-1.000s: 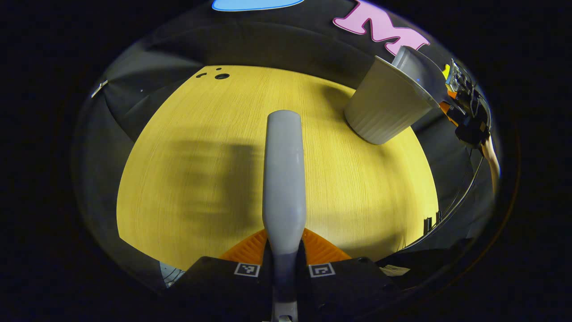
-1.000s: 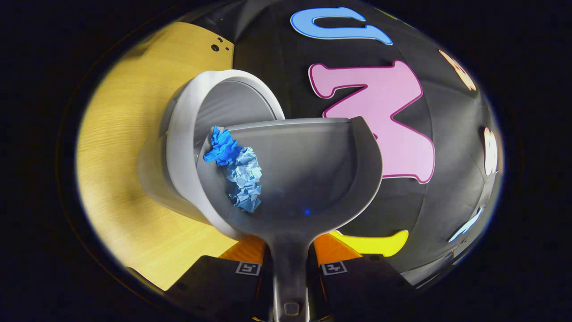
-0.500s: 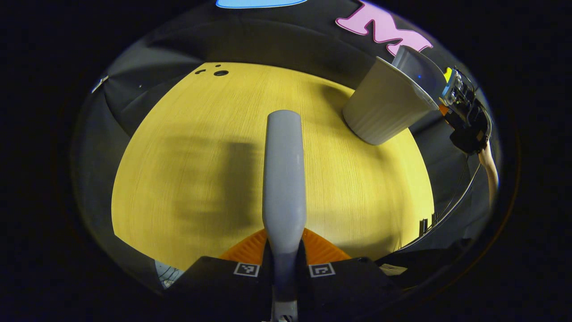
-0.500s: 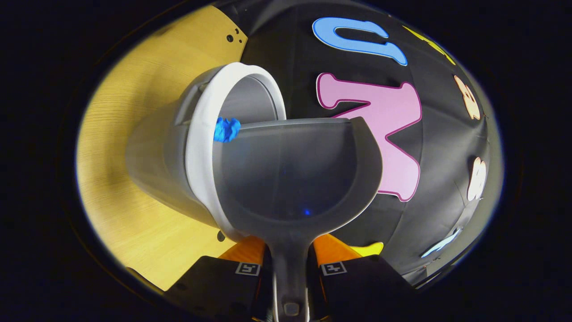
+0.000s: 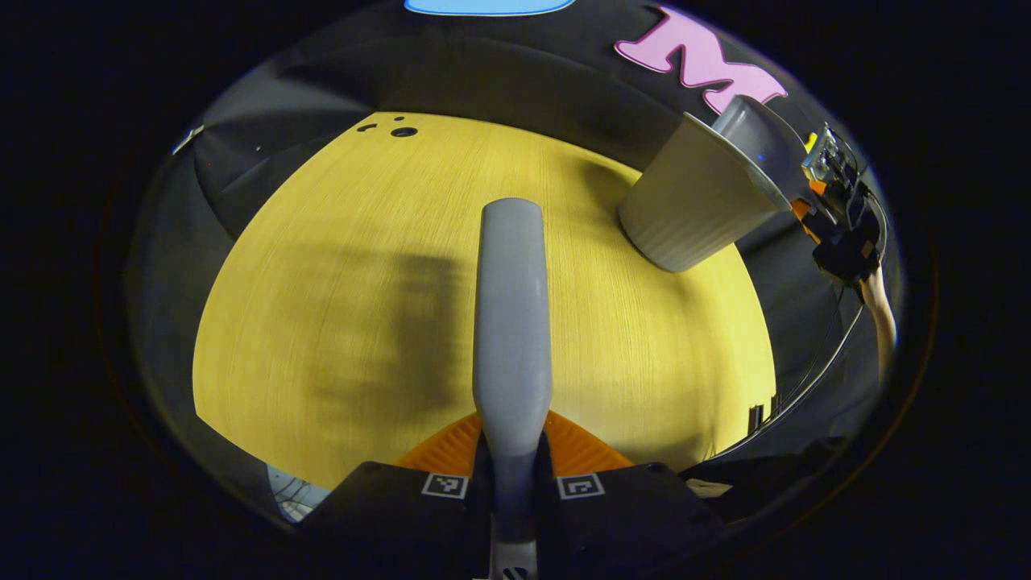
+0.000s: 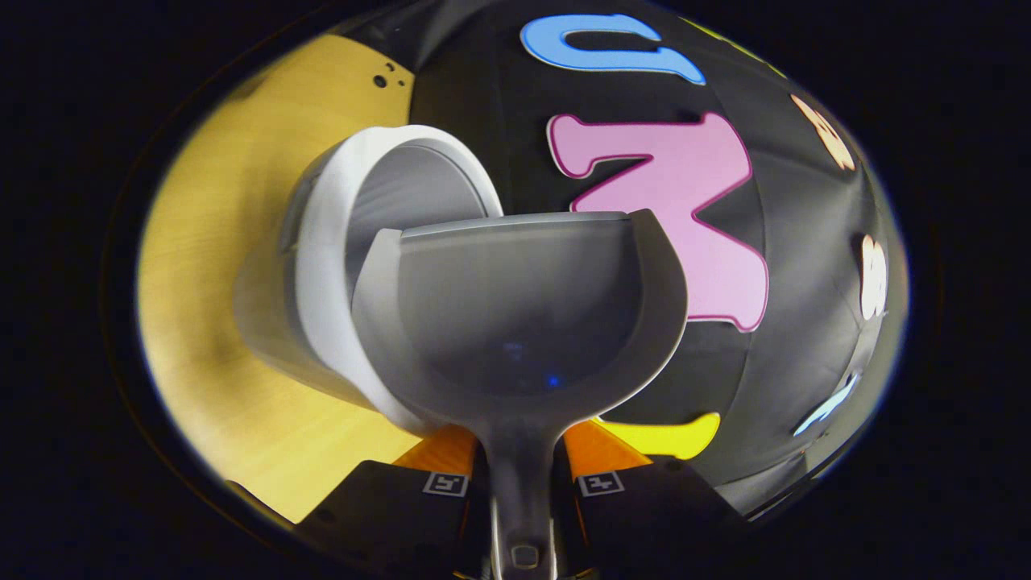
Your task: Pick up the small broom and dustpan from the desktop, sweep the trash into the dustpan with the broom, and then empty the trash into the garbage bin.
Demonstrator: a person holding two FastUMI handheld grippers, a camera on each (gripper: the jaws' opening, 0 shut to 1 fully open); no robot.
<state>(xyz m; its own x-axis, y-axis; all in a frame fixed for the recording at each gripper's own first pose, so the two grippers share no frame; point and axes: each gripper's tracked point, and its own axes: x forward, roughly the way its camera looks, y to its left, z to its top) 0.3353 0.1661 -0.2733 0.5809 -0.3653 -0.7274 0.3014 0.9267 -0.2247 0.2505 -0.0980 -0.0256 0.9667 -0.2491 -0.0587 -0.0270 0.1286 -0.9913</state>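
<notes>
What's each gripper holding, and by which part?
Left gripper: broom, by its handle. Right gripper: dustpan, by its handle.

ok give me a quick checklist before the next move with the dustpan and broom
1. Dustpan emptied: ok, its scoop shows bare with no paper in it.
2. Dustpan over the garbage bin: ok, its front edge sits at the bin's open mouth.
3. Right tool grip: ok, both fingers press on the dustpan handle.
4. Left tool grip: ok, both fingers clamp the broom handle, held above the desktop.
5. Trash landed in the bin: cannot tell, the bin's inside is mostly hidden.
6. Desktop free of trash: ok for the part seen in the left gripper view.
</notes>
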